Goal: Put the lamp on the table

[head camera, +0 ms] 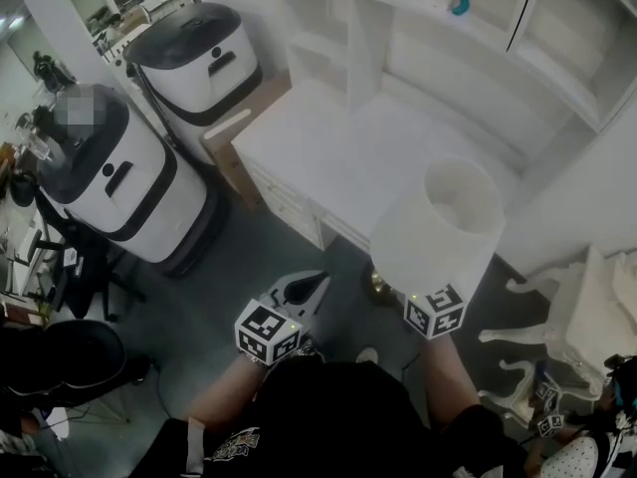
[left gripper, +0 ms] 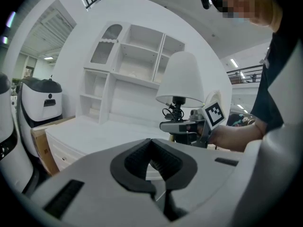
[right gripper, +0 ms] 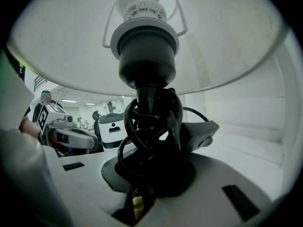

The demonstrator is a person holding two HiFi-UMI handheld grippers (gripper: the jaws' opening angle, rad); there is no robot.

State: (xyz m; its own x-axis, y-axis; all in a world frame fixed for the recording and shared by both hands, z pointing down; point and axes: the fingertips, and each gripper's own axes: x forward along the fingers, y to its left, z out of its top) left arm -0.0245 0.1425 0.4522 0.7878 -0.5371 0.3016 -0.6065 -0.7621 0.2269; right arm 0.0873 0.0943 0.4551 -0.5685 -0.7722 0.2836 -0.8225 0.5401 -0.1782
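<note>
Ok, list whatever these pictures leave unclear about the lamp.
- Lamp base: head view, mostly hidden under its shade.
- Where the right tongs clamp it: right gripper view, buried in coiled cord.
- Teal object on shelf: head view, too small to identify.

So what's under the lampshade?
A grey socket sits up inside the shade, with a black cord wound round the stem below it. The right gripper has its jaws shut on that stem. From above, the shade covers all of this.
</note>
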